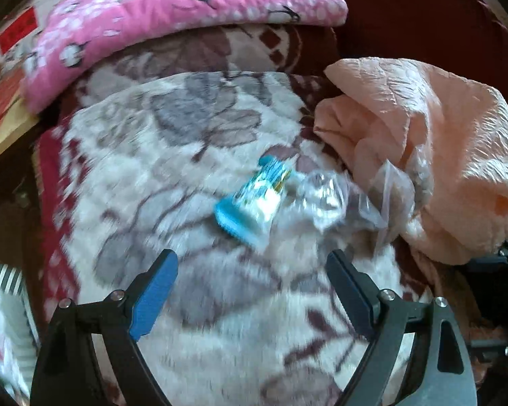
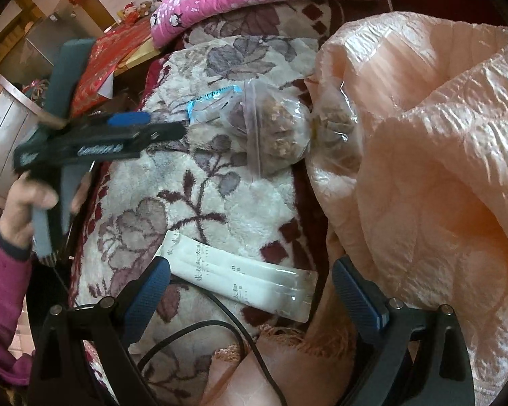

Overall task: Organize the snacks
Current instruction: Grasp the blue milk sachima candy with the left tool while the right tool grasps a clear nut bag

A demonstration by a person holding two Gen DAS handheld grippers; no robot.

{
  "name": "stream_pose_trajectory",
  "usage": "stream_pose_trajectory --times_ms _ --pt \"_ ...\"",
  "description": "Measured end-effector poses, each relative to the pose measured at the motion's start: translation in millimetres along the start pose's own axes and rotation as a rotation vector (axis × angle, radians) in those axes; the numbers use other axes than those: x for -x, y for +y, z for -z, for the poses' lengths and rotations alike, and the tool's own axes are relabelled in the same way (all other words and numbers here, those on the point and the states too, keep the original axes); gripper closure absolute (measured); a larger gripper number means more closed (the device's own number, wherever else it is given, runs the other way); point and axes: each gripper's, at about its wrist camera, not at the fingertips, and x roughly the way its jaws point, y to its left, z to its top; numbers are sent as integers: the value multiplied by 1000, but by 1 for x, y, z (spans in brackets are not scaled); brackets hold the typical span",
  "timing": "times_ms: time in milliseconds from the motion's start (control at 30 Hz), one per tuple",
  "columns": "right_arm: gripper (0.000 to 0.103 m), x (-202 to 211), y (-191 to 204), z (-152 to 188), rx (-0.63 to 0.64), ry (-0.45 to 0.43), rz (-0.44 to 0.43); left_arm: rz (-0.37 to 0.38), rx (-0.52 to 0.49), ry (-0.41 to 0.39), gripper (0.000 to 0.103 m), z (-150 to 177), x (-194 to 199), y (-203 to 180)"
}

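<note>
A small blue-and-white snack packet (image 1: 252, 196) lies on the flowered plush blanket (image 1: 172, 176), blurred, just ahead of my open, empty left gripper (image 1: 252, 270). Clear plastic bags (image 1: 325, 196) lie beside it to the right. In the right wrist view the packet (image 2: 213, 101) sits behind a clear zip bag of brown snack bits (image 2: 277, 128), and a second bag (image 2: 335, 121) lies partly under the peach quilt. A long white packet (image 2: 244, 280) lies between the fingers of my open right gripper (image 2: 250, 280). The left gripper (image 2: 166, 132) reaches in from the left, near the blue packet.
A peach quilt (image 2: 423, 155) is piled on the right. A pink penguin-print cushion (image 1: 172, 10) lies at the back. A black cable (image 2: 220, 331) runs over the blanket near my right gripper. Red boxes (image 2: 108, 61) and furniture stand to the left, past the blanket's edge.
</note>
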Motion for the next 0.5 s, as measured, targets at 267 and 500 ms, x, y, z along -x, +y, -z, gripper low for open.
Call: stream_pose_trajectory --times_ms 267,500 --pt "5 -7 -3 -2 -4 19 -18 18 -139 64 14 -29 -43 -5" --pt "5 -16 -6 -3 -12 35 -29 20 -165 24 37 -41 -54 -9"
